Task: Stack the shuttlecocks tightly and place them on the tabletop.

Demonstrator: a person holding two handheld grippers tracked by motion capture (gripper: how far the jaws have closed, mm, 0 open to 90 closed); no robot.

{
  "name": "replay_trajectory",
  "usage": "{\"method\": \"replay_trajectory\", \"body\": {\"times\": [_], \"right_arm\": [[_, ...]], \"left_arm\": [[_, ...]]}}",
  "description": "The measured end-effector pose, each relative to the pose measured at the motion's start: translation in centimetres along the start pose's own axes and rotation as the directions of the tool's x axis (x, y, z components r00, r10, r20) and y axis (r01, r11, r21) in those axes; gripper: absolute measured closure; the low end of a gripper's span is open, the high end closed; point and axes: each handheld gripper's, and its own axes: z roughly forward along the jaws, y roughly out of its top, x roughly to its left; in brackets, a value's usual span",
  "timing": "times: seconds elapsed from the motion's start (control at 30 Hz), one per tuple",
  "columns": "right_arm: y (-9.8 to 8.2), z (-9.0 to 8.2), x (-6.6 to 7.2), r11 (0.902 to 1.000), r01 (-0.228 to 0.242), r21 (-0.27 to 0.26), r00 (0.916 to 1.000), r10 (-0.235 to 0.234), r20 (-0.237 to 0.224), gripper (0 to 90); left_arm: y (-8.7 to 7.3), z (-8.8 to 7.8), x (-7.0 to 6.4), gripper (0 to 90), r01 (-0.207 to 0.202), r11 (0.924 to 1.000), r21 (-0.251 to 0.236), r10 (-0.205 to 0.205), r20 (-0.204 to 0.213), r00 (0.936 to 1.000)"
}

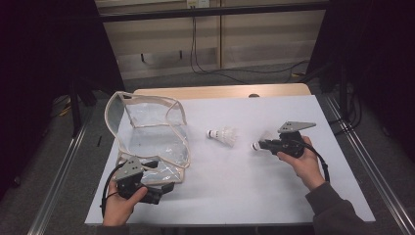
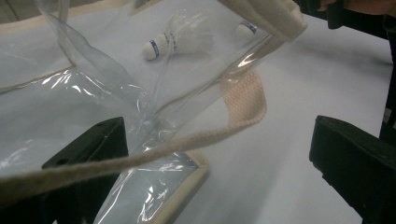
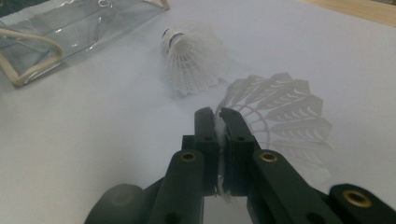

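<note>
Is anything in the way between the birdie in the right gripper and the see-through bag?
Yes. The other shuttlecock lies on the table between the right gripper, shut on its shuttlecock, and the bag. It looks easy to pass over; the left gripper straddles the bag's strap.

In the right gripper view, the closed jaws hide the feathers they pinch on the near shuttlecock (image 3: 275,112). The clear bag (image 3: 70,28) is cut off at the top-left corner. In the left gripper view, a strap (image 2: 275,14) covers part of the far shuttlecock (image 2: 245,29).
</note>
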Motion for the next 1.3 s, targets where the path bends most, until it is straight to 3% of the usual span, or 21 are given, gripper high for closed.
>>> {"method": "replay_trajectory", "body": {"times": [0.33, 0.67, 1.3], "right_arm": [[-0.7, 0.5, -0.1, 0.9992, 0.004, 0.04, 1.0, -0.004, -0.002, 85.4], [-1.2, -0.1, -0.1, 0.9977, -0.005, 0.068, 1.0, 0.005, -0.003, 81.8], [-2.8, -1.9, -0.2, 0.9966, -0.004, 0.082, 0.9999, 0.003, 0.016, 66.6]], "left_arm": [[0.0, 0.0, 0.0, 4.4, 0.003, 1.0, -0.002, -0.003, 0.001, 1.0], [0.0, 0.0, 0.0, 4.4, 0.002, 1.0, -0.002, -0.002, 0.001, 1.0], [0.0, 0.1, -0.1, 4.3, 0.008, 1.0, -0.005, -0.008, -0.006, 1.0]]}}
